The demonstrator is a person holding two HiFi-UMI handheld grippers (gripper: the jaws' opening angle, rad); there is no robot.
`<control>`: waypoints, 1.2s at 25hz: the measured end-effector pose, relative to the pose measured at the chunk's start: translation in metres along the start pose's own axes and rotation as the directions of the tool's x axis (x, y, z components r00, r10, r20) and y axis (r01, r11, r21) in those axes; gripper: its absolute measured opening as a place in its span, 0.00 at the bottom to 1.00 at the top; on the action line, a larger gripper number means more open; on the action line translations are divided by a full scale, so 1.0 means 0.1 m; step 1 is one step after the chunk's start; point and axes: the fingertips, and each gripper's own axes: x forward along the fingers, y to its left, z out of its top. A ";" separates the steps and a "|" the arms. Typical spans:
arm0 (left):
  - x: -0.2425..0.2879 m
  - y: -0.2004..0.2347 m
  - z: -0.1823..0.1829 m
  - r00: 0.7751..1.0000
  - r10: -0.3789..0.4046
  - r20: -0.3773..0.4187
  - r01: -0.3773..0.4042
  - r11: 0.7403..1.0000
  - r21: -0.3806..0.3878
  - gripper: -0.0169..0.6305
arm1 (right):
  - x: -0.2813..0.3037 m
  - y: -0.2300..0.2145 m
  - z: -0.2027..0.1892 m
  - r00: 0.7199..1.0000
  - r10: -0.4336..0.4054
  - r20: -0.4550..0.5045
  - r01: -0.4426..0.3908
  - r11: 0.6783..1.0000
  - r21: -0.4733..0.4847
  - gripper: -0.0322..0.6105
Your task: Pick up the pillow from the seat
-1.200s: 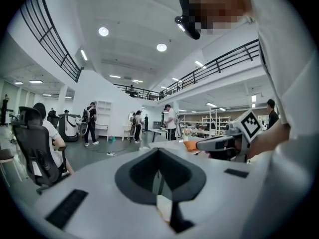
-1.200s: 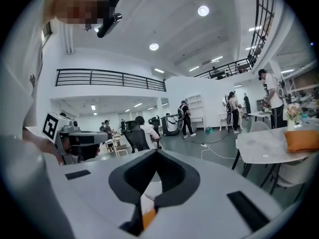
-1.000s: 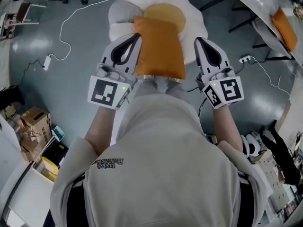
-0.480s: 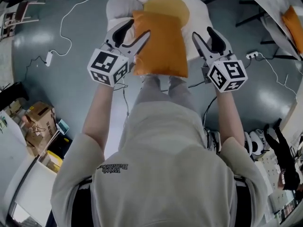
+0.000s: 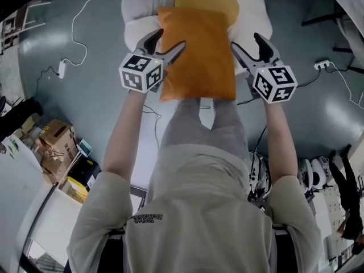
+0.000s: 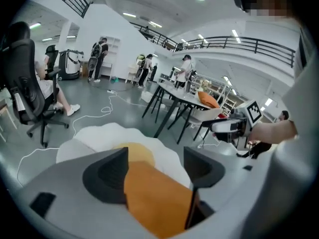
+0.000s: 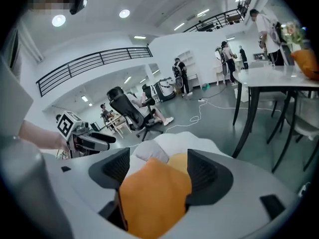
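An orange pillow point(image 5: 199, 50) lies on a white egg-shaped seat point(image 5: 253, 13) with a yellow centre. My left gripper point(image 5: 169, 40) is at the pillow's left edge and my right gripper point(image 5: 245, 41) at its right edge. Both sets of jaws are opening, and each straddles an edge of the pillow without visibly pressing on it. In the left gripper view the pillow point(image 6: 154, 200) fills the gap between the jaws, with the seat point(image 6: 99, 136) beyond. The right gripper view shows the pillow point(image 7: 152, 198) between its jaws in the same way, in front of the seat point(image 7: 194, 141).
A white cable point(image 5: 85, 16) and a power strip point(image 5: 60, 68) lie on the grey floor to the left. Cardboard boxes point(image 5: 57, 147) stand at lower left. Tables point(image 6: 182, 98) point(image 7: 279, 78), an office chair point(image 6: 25, 88) and several people are around the room.
Both grippers went from shut beside the pillow to open, and moved forward so that the pillow's side edges now sit between their jaws.
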 end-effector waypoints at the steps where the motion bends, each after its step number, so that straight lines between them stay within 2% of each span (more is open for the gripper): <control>1: 0.12 0.08 -0.14 1.000 0.004 -0.022 -0.004 1.000 -0.007 0.53 | 0.12 -0.07 -0.12 1.000 0.003 -0.012 -0.003 1.000 0.006 0.60; 5: 0.57 0.39 -0.70 0.994 0.029 -0.107 -0.034 0.999 -0.043 0.54 | 0.56 -0.32 -0.68 0.997 0.018 -0.070 -0.014 0.998 0.062 0.62; 9: 0.89 0.76 -1.24 0.982 0.086 -0.168 -0.102 0.991 -0.090 0.57 | 0.96 -0.56 -1.30 0.992 0.012 -0.126 0.005 0.992 0.126 0.65; 13: 1.09 1.03 -1.67 0.965 0.129 -0.230 -0.160 0.980 -0.120 0.61 | 1.25 -0.75 -1.92 0.979 0.005 -0.204 0.032 0.984 0.177 0.69; 17: 1.16 1.19 -2.01 0.943 0.154 -0.294 -0.207 0.966 -0.158 0.63 | 1.41 -0.90 -2.38 0.963 0.006 -0.269 0.052 0.976 0.210 0.72; 20: 1.20 1.27 -2.20 0.936 0.130 -0.326 -0.211 0.950 -0.228 0.67 | 1.50 -0.98 -2.63 0.951 0.008 -0.310 0.063 0.974 0.219 0.74; 23: 1.27 1.32 -2.36 0.940 0.078 -0.333 -0.197 0.919 -0.340 0.71 | 1.61 -1.02 -2.87 0.939 0.033 -0.343 0.053 0.970 0.238 0.77; 25: 1.32 1.33 -2.46 0.942 0.045 -0.334 -0.181 0.903 -0.389 0.72 | 1.68 -1.00 -3.01 0.935 0.064 -0.348 0.037 0.961 0.275 0.78; 30: 1.47 1.25 -2.61 0.939 -0.023 -0.342 -0.127 0.904 -0.409 0.72 | 1.79 -0.95 -3.38 0.930 0.157 -0.333 0.010 0.892 0.451 0.81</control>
